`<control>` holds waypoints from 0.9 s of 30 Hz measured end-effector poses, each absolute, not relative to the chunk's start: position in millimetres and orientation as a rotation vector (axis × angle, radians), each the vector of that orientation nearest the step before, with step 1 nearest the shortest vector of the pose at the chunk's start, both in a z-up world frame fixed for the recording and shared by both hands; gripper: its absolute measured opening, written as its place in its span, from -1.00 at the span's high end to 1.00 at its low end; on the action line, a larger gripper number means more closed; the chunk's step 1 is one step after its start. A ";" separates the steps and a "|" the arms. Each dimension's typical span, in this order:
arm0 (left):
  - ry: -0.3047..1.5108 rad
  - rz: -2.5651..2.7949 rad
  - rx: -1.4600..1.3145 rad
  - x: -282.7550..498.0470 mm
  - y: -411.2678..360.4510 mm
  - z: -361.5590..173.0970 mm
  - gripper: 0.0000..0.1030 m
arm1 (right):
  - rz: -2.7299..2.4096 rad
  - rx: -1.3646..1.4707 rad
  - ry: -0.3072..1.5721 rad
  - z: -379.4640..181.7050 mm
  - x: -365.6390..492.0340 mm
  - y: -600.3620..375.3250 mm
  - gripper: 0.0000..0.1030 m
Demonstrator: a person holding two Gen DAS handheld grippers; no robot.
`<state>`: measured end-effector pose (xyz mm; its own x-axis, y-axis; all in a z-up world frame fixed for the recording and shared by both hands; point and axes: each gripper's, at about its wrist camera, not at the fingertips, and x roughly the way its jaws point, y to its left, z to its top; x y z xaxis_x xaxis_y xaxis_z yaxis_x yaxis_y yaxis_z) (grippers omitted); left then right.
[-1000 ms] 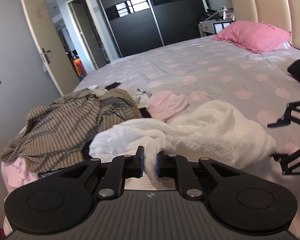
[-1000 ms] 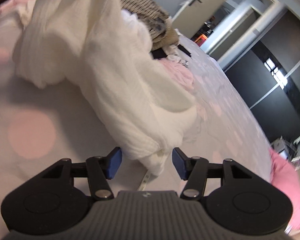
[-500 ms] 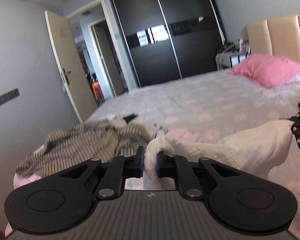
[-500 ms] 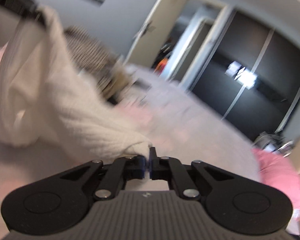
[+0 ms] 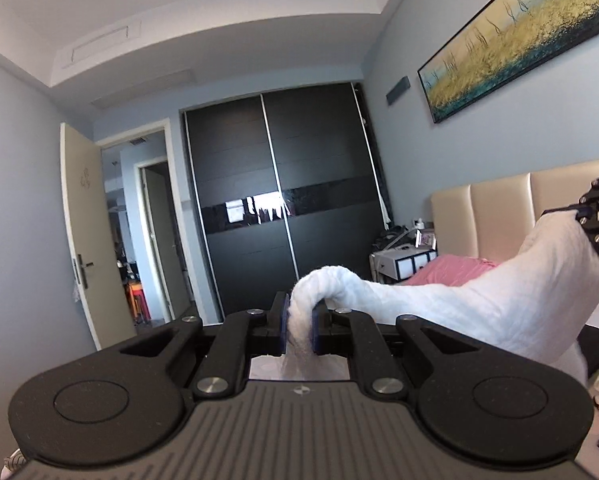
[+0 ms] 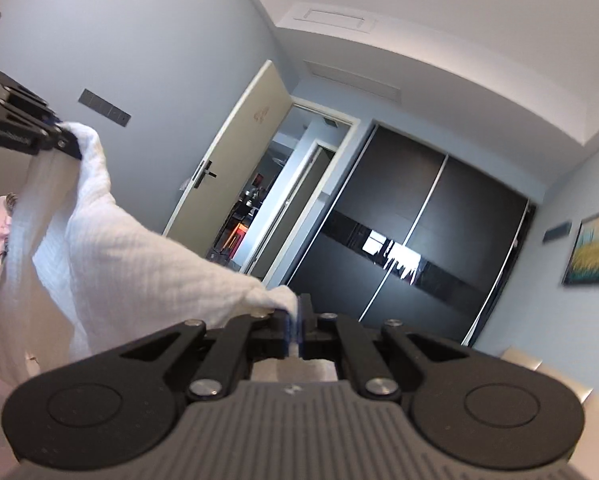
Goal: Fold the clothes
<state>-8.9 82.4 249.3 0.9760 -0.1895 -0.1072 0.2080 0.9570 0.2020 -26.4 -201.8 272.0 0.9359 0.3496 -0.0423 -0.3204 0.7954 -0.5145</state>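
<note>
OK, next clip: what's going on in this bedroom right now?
A person with a handheld gripper in each hand is working on a white garment. The left gripper has its jaws shut on one bunched end, and the right gripper is shut on another edge. The cloth hangs between them, held up in front of the dark wardrobe. No fold shows in it yet. A pink pillow lies by the headboard.
</note>
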 end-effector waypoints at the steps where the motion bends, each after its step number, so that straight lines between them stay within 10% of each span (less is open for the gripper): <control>1: 0.114 -0.213 0.213 -5.5 82.0 247.3 0.83 | 0.372 -0.563 -0.029 276.9 -28.4 -202.9 0.91; 22: 0.856 -0.263 0.393 85.3 70.3 -8.9 0.82 | 0.469 -0.471 0.664 22.6 48.3 -195.0 0.81; 27: 0.845 -0.201 0.362 95.6 71.2 -25.5 0.71 | 0.439 -0.359 0.700 8.5 68.7 -207.4 0.23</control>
